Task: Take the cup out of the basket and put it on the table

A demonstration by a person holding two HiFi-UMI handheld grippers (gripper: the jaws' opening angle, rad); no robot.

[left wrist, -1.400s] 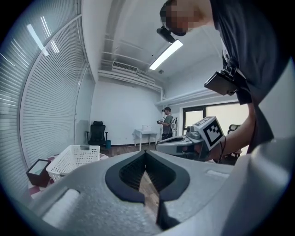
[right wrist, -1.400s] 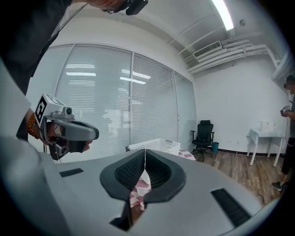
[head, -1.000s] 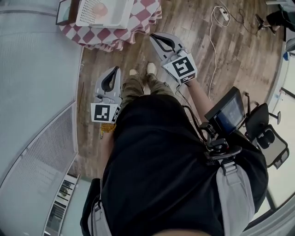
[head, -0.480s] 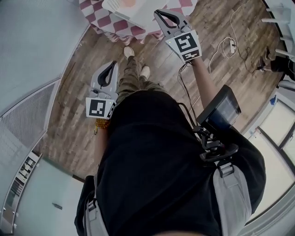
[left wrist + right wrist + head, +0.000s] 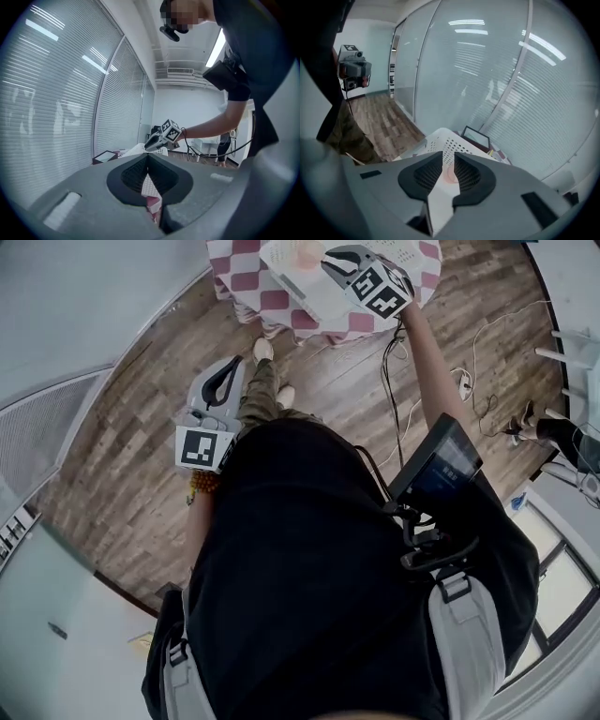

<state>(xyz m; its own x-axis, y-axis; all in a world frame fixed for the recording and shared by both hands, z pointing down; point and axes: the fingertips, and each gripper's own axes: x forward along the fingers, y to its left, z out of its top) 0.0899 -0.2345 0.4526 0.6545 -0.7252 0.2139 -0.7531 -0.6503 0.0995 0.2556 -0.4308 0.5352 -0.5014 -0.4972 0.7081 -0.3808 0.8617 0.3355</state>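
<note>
The jaws of the right gripper (image 5: 449, 158) are opening, a narrow gap is shown between the ribbed pads, and nothing is pinched by them. Through that gap a pale pink shape is seen, taken to be the cup (image 5: 450, 174), lying inside the white perforated basket (image 5: 440, 140) a little ahead of the tips. The jaws of the left gripper (image 5: 147, 161) are pressed together at the tips and nothing is held; it is kept low, near the person's hip, well apart from the basket.

The step in hand is judged to be the reach into the basket: the cup has not been taken out, and no contact with it is shown. For the next move, a wider spread is probably needed (the present gap looks too narrow for the cup), then a descent over the basket wall so that the pads are set either side of the cup before being closed.

The basket rests on the table (image 5: 246, 292) with the checked cloth, beside a dark framed object (image 5: 476, 137). Much is hard to make out: the cup is only a blur, so its attitude (upright or on its side) cannot be told. In the head view the basket is partly covered by the right gripper and cut off by the top edge, and free table space is barely visible.
</note>
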